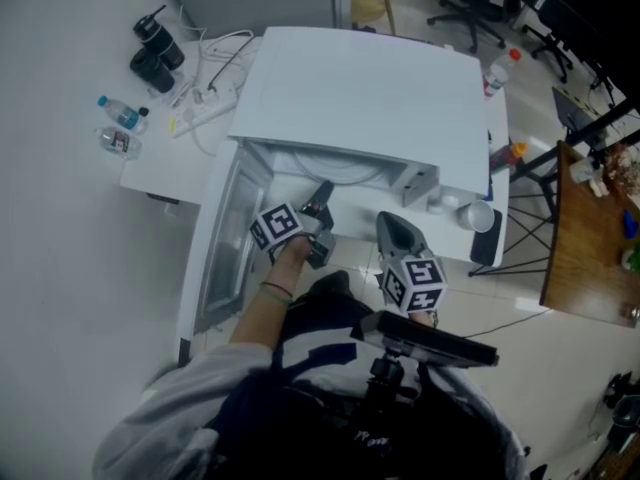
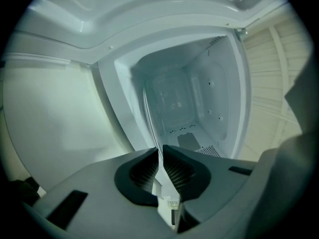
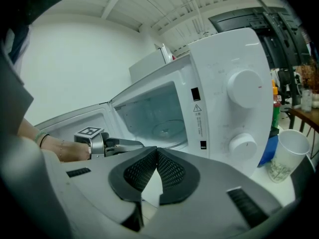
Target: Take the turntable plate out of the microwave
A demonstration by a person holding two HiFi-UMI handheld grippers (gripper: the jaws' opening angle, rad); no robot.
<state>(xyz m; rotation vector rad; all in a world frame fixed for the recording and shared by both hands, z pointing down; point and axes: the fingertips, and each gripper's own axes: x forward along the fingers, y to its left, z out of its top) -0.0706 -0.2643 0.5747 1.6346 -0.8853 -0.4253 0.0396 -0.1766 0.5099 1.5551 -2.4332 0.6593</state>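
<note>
A white microwave (image 1: 360, 88) stands on a white table with its door (image 1: 225, 238) swung open to the left. In the right gripper view the clear glass turntable plate (image 3: 168, 129) lies on the floor of the oven. My left gripper (image 1: 321, 190) reaches into the opening and appears in the right gripper view as the left gripper (image 3: 130, 144) at the plate's near rim. In its own view the plate (image 2: 151, 118) runs edge-on between the pads, and the left gripper (image 2: 161, 156) is shut on that thin rim. My right gripper (image 1: 390, 222) hangs in front of the oven; the right gripper (image 3: 156, 152) is shut and holds nothing.
A clear cup (image 3: 289, 153) stands right of the microwave's control knobs (image 3: 244, 88). Left of the oven lie water bottles (image 1: 122, 114), a black flask (image 1: 155, 48) and a power strip with cables (image 1: 205, 98). A wooden table (image 1: 590, 248) stands at the right.
</note>
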